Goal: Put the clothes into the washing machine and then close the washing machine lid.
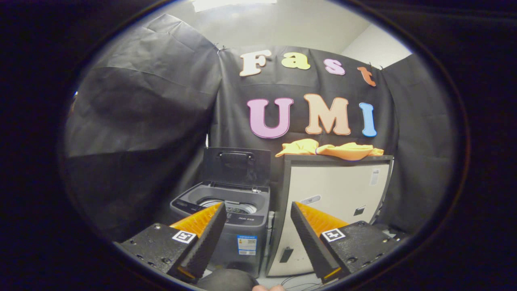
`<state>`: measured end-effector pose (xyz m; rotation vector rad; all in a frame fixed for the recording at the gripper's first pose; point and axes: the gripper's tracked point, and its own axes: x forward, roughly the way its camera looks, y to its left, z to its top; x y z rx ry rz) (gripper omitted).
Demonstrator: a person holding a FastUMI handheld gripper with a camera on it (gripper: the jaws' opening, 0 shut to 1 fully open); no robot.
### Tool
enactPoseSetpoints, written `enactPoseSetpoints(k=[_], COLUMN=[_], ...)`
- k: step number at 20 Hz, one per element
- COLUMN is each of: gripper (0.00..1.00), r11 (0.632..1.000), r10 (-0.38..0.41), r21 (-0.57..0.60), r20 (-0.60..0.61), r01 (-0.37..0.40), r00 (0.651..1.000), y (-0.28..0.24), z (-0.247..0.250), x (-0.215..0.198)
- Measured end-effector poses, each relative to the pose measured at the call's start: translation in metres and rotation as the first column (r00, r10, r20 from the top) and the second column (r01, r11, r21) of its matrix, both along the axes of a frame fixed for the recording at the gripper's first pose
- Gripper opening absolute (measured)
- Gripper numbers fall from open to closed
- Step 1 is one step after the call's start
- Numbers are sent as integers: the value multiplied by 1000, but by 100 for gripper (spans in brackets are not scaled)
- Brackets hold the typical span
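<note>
A small grey top-loading washing machine (226, 210) stands on the floor ahead of my left finger, its lid (236, 165) raised upright and the drum showing. To its right stands a taller white cabinet (335, 190). Yellow-orange clothes (329, 149) lie crumpled on the cabinet's top, well beyond my fingers. My gripper (258, 210) is open, with nothing between its fingers, held back from both the machine and the cabinet.
Black cloth walls close in the booth on the left, behind and on the right. A narrow gap separates the washing machine from the cabinet. Cables (295, 281) lie on the floor near the cabinet's base.
</note>
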<state>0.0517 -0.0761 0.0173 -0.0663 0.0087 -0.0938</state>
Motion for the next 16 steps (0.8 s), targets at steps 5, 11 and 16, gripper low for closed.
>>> enactPoseSetpoints(k=[5, 11, 16], gripper=[97, 97, 97], r11=[999, 997, 994], r10=[-22, -51, -89], r21=[-30, -60, -56], r20=[-3, 13, 10], r01=[22, 52, 89], r00=[1000, 999, 996], y=[-27, -66, -108], z=[21, 52, 76], x=[23, 43, 66])
